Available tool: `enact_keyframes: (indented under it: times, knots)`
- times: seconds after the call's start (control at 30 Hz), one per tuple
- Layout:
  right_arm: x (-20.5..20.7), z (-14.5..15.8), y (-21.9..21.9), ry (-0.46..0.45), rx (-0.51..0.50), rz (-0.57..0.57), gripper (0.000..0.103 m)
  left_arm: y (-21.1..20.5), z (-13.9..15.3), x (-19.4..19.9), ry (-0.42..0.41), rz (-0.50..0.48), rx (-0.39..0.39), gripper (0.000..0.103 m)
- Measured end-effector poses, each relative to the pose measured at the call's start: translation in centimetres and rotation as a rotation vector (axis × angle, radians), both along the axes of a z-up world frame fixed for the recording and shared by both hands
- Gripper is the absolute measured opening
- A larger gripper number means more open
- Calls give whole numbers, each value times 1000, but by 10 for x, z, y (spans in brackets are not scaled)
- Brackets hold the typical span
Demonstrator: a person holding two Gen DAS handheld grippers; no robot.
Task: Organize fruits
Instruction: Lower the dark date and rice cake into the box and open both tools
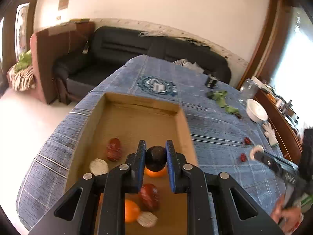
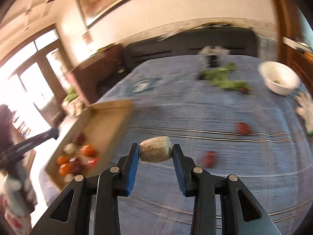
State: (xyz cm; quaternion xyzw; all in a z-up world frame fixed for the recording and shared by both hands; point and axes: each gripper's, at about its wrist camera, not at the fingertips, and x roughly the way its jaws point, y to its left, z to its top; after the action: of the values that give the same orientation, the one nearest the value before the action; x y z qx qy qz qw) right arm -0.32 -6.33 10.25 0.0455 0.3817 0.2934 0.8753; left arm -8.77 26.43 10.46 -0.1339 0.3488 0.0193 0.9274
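My left gripper (image 1: 156, 152) is shut on a dark round fruit (image 1: 156, 157) and holds it over the open cardboard box (image 1: 135, 105). In the box lie two oranges (image 1: 130, 211), two red fruits (image 1: 113, 149) and two pale round fruits (image 1: 98, 166). My right gripper (image 2: 156, 151) is shut on a pale beige fruit (image 2: 156, 152) above the blue tablecloth (image 2: 195, 113), to the right of the box (image 2: 109, 115). Two small red fruits (image 2: 243, 128) lie on the cloth ahead of it; they also show in the left wrist view (image 1: 247, 140).
A white bowl (image 2: 278, 80) stands at the far right of the table, with green leaves (image 2: 225, 78) beside it and a white glove (image 2: 306, 109) near the right edge. A dark sofa (image 1: 117, 51) lies beyond the table. The right wrist view is motion-blurred.
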Motion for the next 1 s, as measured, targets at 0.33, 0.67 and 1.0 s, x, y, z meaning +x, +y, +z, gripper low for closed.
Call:
enact_keyframes:
  times: [0.33,0.67,1.0]
  knots:
    - [-5,-18,133,36,-93,191,39,37,-34,68,169,22,-38,19]
    - [23,-52,172,75,-180,189,39,45,-66,94,278,28,-66,20]
    - [26,-47,157,94,-92,186,54,47,-57,79,217,37,-120,43]
